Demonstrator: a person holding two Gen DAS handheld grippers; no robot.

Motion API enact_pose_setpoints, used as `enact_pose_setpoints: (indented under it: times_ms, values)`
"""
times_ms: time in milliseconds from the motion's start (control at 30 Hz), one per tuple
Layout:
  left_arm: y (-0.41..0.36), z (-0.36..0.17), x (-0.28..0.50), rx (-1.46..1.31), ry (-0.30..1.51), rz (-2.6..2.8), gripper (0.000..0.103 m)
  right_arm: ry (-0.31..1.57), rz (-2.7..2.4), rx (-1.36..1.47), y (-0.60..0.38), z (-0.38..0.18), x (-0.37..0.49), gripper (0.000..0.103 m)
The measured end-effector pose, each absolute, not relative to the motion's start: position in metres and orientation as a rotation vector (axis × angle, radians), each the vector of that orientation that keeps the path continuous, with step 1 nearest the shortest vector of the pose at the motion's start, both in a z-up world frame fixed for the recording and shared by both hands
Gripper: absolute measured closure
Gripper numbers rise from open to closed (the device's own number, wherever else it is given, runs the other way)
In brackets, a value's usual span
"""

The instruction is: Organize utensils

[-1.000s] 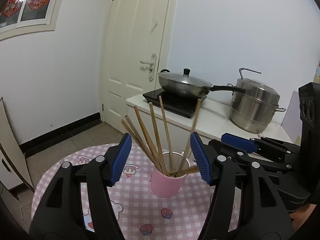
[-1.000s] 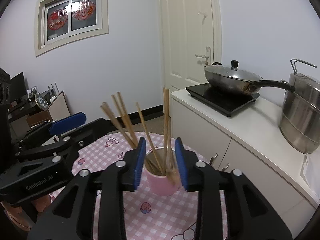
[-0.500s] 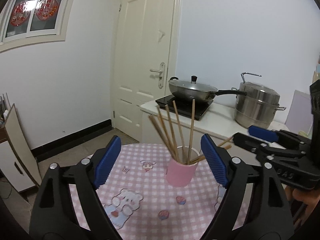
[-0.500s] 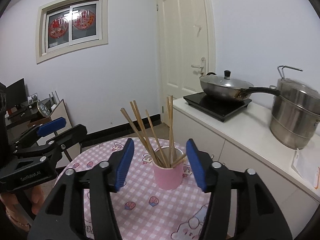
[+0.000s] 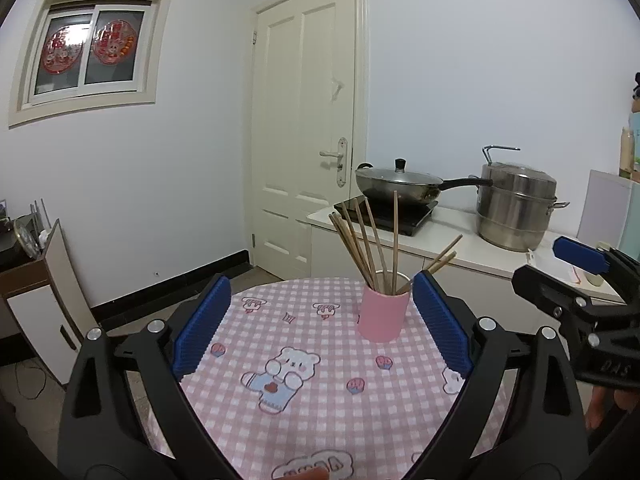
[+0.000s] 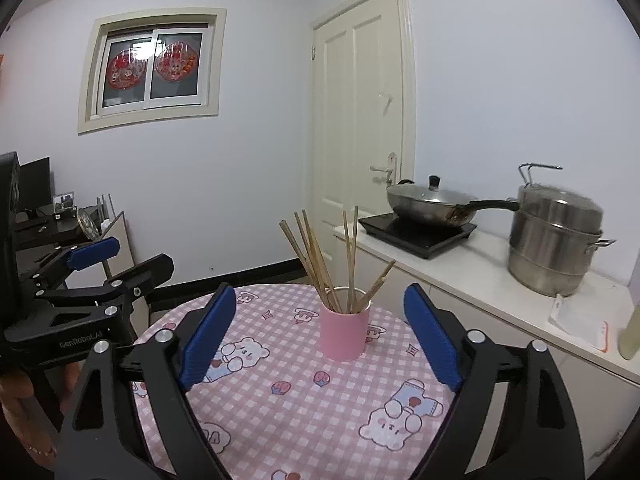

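On table (image 5: pixel 304 412): chopsticks (image 5: pixel 370 246) upright in pink cup (image 5: pixel 383 314).

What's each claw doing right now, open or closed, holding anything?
Left claw: open, holding nothing.
Right claw: open, holding nothing.

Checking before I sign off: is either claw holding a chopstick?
No: the left claw and right claw both gape empty, and the chopsticks stand in the pink cup.
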State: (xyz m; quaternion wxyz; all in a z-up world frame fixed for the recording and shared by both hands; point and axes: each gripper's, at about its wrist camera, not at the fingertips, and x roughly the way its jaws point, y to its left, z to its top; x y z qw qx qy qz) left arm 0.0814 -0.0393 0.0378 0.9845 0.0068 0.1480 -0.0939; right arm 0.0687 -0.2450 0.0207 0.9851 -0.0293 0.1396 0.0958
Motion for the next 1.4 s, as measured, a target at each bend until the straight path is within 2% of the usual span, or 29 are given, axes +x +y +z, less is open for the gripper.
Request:
enact_pose_setpoints:
  times_ms: [200,667,1400]
  values:
    - [-0.030,0.038,0.049,0.012,0.268,-0.173,0.011,0.229,0.159,-0.049,-0.239,0.017,0.039,0.012]
    - [-0.014,0.046,-0.006,-0.008,0.165,-0.134,0.010,0.141,0.154,-0.031,-0.229,0.020,-0.005,0.010]
    - [-0.010,0.054,-0.035,0.004,0.076,-0.127,0.007,0.076,0.142,-0.036,-0.229,0.022,-0.022,0.008]
